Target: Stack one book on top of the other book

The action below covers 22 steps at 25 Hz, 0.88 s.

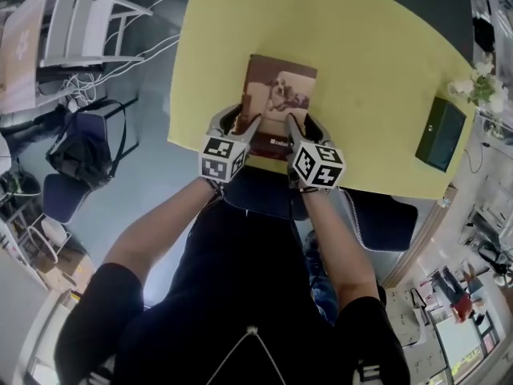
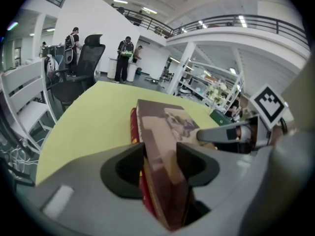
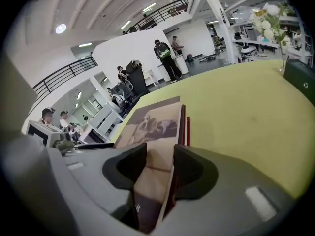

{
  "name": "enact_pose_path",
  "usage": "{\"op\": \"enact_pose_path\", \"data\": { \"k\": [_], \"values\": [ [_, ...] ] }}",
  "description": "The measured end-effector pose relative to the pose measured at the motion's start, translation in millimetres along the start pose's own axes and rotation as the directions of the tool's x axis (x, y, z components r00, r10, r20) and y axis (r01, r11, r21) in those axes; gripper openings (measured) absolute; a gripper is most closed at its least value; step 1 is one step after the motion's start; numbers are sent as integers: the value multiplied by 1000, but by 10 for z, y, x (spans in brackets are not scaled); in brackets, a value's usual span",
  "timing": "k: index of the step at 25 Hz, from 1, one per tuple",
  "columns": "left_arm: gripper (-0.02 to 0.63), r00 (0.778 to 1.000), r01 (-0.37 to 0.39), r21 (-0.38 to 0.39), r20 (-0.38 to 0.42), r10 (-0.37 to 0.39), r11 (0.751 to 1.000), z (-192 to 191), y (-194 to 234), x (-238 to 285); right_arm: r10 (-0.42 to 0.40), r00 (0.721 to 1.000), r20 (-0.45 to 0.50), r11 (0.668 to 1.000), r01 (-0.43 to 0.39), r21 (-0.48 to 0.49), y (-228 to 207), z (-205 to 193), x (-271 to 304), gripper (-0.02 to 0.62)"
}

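The brown hardcover book [image 1: 282, 93] with a dog photo on its cover sits directly over a red book [image 2: 133, 127] on the yellow counter [image 1: 361, 46]. The left claw [image 2: 160, 157] and the right claw [image 3: 160, 160] each clamp its near edge, one at each corner.

Books: 2, both at near edge of yellow table [image 1: 361, 54] – 1 brown-cover book [image 1: 279, 95], 1 red book [image 2: 133, 127]. Grippers: 2 – left gripper [image 1: 239, 123], right gripper [image 1: 298, 128]. Green box [image 1: 440, 133]: 1, rt edge. Flower bunch [image 1: 481, 87]: 1.
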<state>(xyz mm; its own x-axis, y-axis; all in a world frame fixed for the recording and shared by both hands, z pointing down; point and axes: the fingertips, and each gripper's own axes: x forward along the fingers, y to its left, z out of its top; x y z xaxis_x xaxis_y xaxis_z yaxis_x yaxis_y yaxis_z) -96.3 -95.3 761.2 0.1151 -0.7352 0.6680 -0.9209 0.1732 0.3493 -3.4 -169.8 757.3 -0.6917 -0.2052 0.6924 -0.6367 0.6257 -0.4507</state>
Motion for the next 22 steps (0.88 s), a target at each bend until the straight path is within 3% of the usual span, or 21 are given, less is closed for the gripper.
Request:
{"op": "enact_pose_path", "data": {
  "k": [22],
  "values": [
    [222,1000,-25,-18,-20,24,1000,-146,-49,-125,26,999,-30,1000,-26,-9,50,-130,-70,173]
  ]
}}
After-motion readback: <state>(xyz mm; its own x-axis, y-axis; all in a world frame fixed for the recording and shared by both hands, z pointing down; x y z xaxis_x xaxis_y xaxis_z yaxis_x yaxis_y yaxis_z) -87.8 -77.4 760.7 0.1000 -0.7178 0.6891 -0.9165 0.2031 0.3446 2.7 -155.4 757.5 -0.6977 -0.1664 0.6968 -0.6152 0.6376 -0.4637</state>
